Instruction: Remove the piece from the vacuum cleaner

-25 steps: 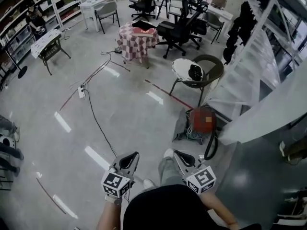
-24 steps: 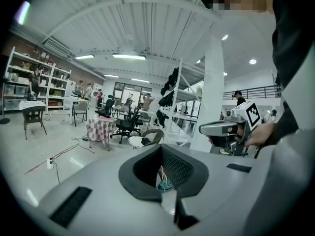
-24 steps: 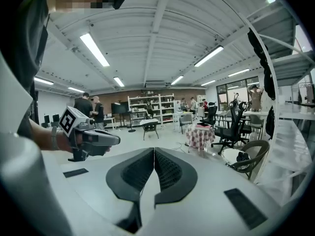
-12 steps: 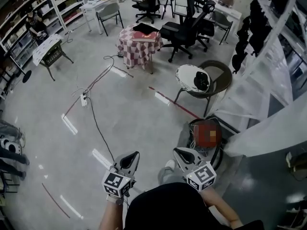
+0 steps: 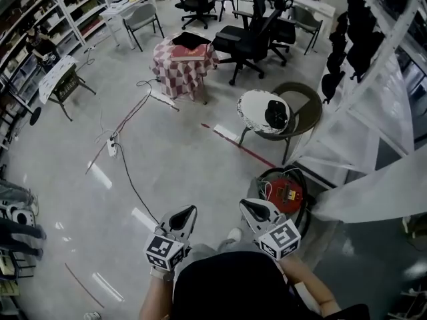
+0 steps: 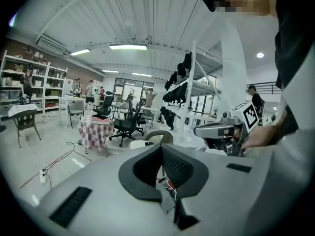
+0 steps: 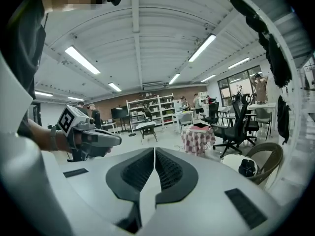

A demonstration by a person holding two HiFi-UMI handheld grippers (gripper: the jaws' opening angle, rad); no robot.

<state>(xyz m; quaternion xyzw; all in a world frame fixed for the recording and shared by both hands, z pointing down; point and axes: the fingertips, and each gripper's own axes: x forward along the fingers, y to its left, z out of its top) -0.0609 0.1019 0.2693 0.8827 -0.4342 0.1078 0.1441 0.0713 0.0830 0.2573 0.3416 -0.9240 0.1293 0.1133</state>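
Held the left hand-held gripper (image 5: pixel 190 211) and the right hand-held gripper (image 5: pixel 244 205) side by side, low and out in front, each pointing ahead and a little downward. Read the right one's jaws as pressed together, pad against pad, with nothing pinched. Read the left one's jaws likewise as closed and empty, with only its own red wiring in sight behind the pads. Touched nothing with either.

Found the vacuum cleaner (image 5: pixel 285 193), a red canister ringed by a black hose (image 5: pixel 303 209), standing on the floor (image 5: pixel 180 159) ahead and to the right of the right hand-held gripper, at the foot of the white staircase (image 5: pixel 347 145) and near a wicker chair (image 5: pixel 297 102). Kept well apart from both tools as yet. Could not single out the piece to be removed: too small in the head view, absent from both gripper views.

Judged the step in hand as the approach, with removal not yet begun. Next move, by that judgement: close in on the canister, bring the tools down toward it, spread at least one pair of jaws, pick out the detachable piece, and steady the body with the other tool if needed.

Counted: two hand-held grippers; one vacuum cleaner; one hose; one wicker chair bearing one white cushion (image 5: pixel 257 112); one desk (image 5: pixel 180 69) under a checked cloth farther off; at least three black office chairs (image 5: pixel 250 42) beyond it; one power strip (image 5: pixel 112 149) on the floor with a cable trailing from it
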